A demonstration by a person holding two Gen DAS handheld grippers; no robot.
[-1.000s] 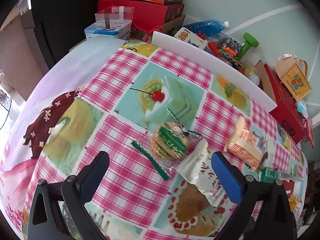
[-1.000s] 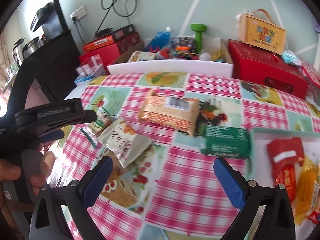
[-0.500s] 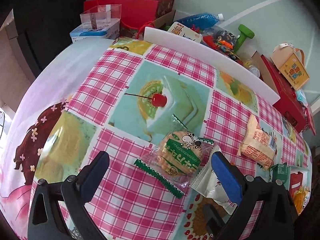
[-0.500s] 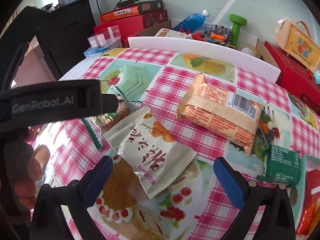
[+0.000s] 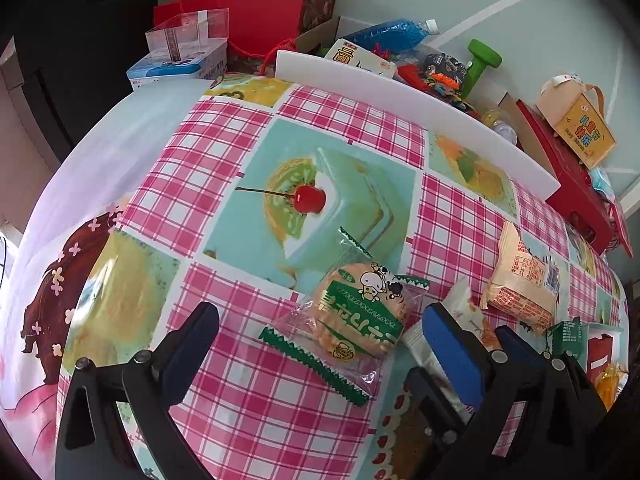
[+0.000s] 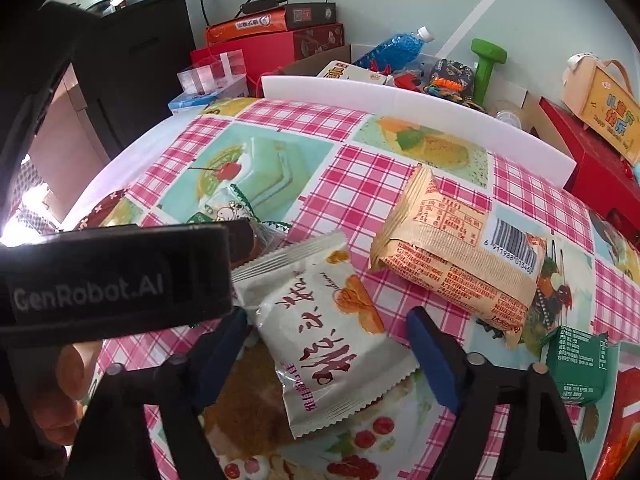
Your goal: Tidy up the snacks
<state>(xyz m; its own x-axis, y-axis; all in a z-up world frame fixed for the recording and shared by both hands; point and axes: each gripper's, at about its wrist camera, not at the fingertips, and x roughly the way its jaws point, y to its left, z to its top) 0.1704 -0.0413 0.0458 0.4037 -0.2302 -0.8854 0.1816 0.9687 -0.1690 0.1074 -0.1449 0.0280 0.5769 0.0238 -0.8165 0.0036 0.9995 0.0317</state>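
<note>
Tablecloth (image 6: 360,176) showed pink checks and cake prints; "GenRobot.AI" marked the spread left gripper (image 5: 320,340). Right gripper (image 6: 328,344), jaws closing, straddled the white packet (image 6: 320,344), unpinched.

The left gripper (image 6: 120,280) covers most of the round biscuit pack (image 6: 236,208), perhaps touching it.

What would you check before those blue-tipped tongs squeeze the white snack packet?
1. White packet between the right gripper fingers, which have just been closing: ok.
2. Pads pressing on it: cannot tell; a gap shows by the right pad.
3. Orange-brown packet apart from the fingers: ok.
4. Round biscuit packet under the white packet's top edge, may drag: not ok.
5. Left gripper open, straddling the biscuit: ok.
6. Grippers crowd each other: not ok.
</note>
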